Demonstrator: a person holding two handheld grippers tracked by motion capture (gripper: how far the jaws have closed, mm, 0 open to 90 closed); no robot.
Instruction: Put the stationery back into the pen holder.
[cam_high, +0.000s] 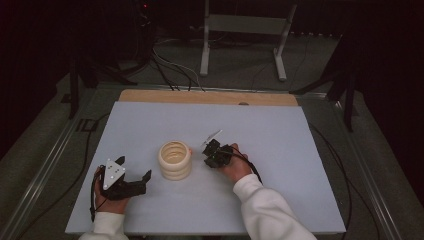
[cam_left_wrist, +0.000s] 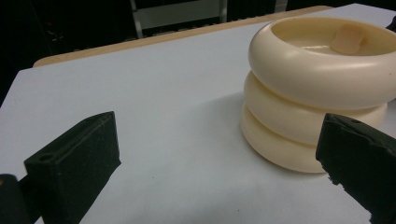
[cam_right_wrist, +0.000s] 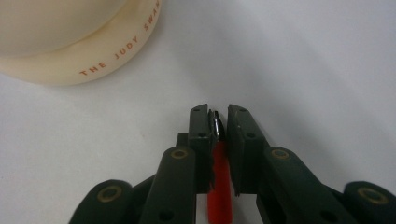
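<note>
- A thin red-handled tool (cam_right_wrist: 219, 163) sits between the jaws of the right gripper (cam_right_wrist: 218, 119), which are clenched on it; its dark tip shows right at the jaw ends, and its red shaft runs back toward the camera.
- What kind of tool it is cannot be told from the right gripper view; only the red shaft and the narrow dark tip are clear.
- In the high view the right gripper (cam_high: 215, 150) lies low over the white table top (cam_high: 280, 150), near the middle and just right of a cream ring stack (cam_high: 175, 160).
- The ring stack stands upright on the table, three fat rings one on another, hollow at the top; in the left gripper view a small tan piece (cam_left_wrist: 348, 39) lies inside the ring stack (cam_left_wrist: 317, 93).
- In the right gripper view the lowest ring (cam_right_wrist: 84, 46) carries reddish letters along its edge, and it sits at the far left, apart from the jaw tips.
- The left gripper (cam_high: 142, 182) rests at the near left of the table, near the ring stack but not touching it.
- Its jaws stand wide and released in the left gripper view, with bare table between them.
- A wooden edge (cam_high: 200, 96) runs along the far side of the table, and a white metal frame (cam_high: 245, 30) stands on the floor beyond it.
</note>
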